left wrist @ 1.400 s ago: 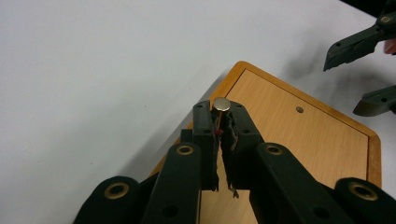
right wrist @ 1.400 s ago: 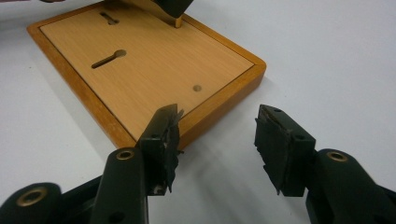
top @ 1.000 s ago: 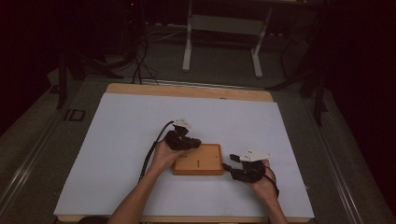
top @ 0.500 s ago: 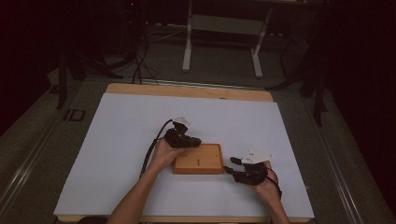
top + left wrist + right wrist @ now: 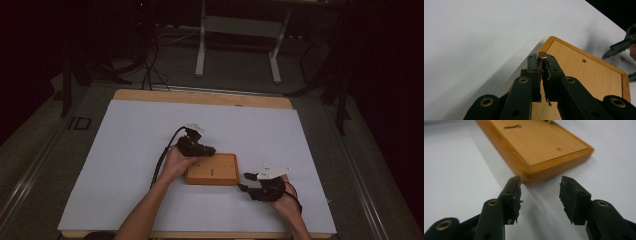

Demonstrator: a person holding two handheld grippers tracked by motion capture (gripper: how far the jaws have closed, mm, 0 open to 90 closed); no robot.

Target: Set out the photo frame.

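Black right gripper nearest, jaws wide, empty, just right of wooden board on white table cover. Farther left, left gripper pinching brass pin above board. Probably mid-insertion; next, lining up with hole.

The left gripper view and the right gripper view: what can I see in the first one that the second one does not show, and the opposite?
First: the left gripper shut on a small brass peg above the wooden board, with the other gripper's jaw tips at the right edge.

Second: the right gripper open and empty, low before one board corner, and a slot cut in the board.

Both: the board, a small round hole in it, and the white table cover.
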